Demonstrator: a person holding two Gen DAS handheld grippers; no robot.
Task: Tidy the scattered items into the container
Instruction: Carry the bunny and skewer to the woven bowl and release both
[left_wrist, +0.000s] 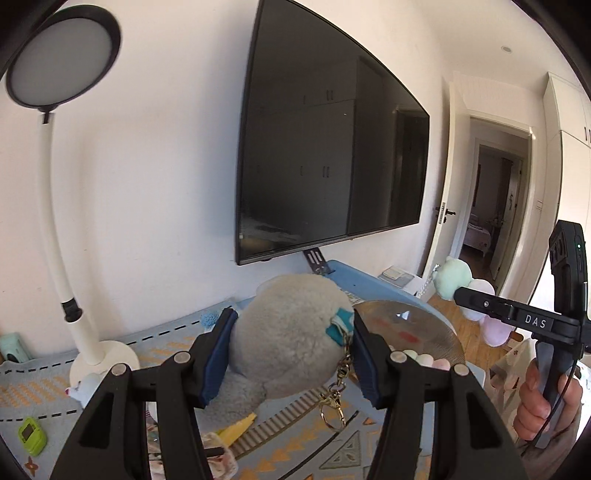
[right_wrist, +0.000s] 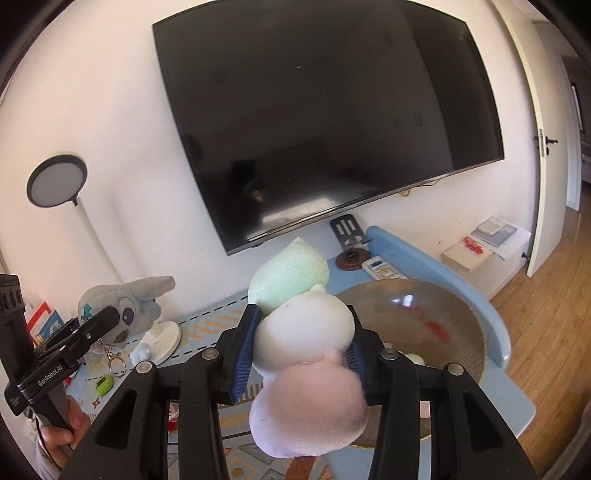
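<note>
The left gripper has its jaws closed around a grey plush koala, the blue pads pressing into both sides of its round body. The koala is lifted clear of the patterned cloth that covers the surface, and a gold keychain clasp dangles from a teal tag at its side.

The right gripper is also clamped tight, its jaws gripping a pastel plush made of three soft lobes: mint green on top, white in the middle where the pads bite, pink hanging lowest. It too is held up in the air.

Just beyond both grippers, toward the right edge of the surface, sits the container, a wide glassy bowl with a ribbed rim; a few small pale items lie at its near side.

At the left of the surface stands a white lamp with a round black-rimmed head, with a small green gadget toward the near left corner. A dark television hangs on the wall behind.
</note>
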